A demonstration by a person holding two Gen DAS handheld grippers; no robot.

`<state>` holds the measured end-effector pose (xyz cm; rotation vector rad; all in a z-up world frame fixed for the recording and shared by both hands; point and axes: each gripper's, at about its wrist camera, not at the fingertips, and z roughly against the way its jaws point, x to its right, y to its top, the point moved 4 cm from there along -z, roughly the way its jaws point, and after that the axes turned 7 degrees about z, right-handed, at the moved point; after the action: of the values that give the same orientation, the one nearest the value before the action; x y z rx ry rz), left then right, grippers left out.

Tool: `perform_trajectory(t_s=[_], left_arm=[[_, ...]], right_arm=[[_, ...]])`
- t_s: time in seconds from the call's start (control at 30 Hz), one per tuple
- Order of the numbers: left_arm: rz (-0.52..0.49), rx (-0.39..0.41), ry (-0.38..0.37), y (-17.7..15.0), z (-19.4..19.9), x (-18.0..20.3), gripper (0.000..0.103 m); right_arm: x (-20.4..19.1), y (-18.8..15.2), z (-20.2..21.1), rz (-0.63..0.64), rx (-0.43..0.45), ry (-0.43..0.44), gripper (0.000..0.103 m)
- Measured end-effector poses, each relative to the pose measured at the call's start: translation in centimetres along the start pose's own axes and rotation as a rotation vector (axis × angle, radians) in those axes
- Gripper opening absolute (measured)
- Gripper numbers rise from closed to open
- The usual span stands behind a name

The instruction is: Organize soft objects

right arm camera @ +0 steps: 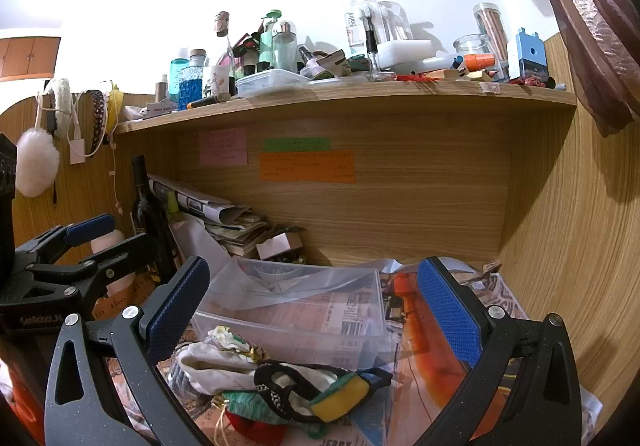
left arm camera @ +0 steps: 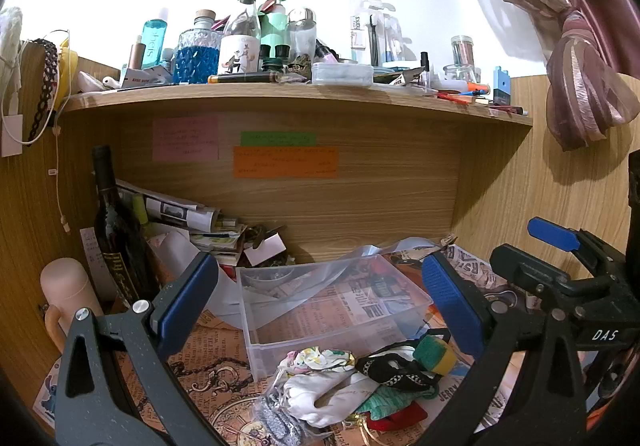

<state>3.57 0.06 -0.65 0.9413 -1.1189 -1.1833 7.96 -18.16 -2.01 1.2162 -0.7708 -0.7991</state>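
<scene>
Both jaws wide open, empty, over the soft pile (left arm camera: 352,382). Next I grab one for the clear box (left arm camera: 332,310).

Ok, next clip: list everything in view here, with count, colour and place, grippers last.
soft objects: one mixed pile, white, black, green, yellow, red; desk front, before the bin.
plastic bin: one, clear; desk centre, no soft items inside.
wine bottle: one, dark; left under shelf.
sticky notes: three, pink, green, orange; back panel.
papers: one stack; beside the bottle.
shelf: one, wood, crowded with bottles and jars.
curtain: one, mauve; right.
left gripper: black, blue pads, open.
right gripper: same, open.
</scene>
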Motion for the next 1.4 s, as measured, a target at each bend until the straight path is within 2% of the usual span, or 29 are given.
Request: perform_trajectory(t_s=[1.1,1.23,1.4], left_arm=[[-0.001,-0.007,-0.003,-0.2,0.0,0.4,0.103],[0.004,-0.027,-0.017,-0.8,-0.6,0.3,0.103],[0.038,-0.090,-0.063,-2.0,-2.1,-0.4,0.103]], right_arm=[[-0.3,0.1,0.2,-0.005,0.003,0.000,0.103],[0.1,-0.3,0.0,-0.013,-0.004,-0.014,0.103],[1.0,-1.5,-0.7,-0.030,-0.042,-0.029,0.103]])
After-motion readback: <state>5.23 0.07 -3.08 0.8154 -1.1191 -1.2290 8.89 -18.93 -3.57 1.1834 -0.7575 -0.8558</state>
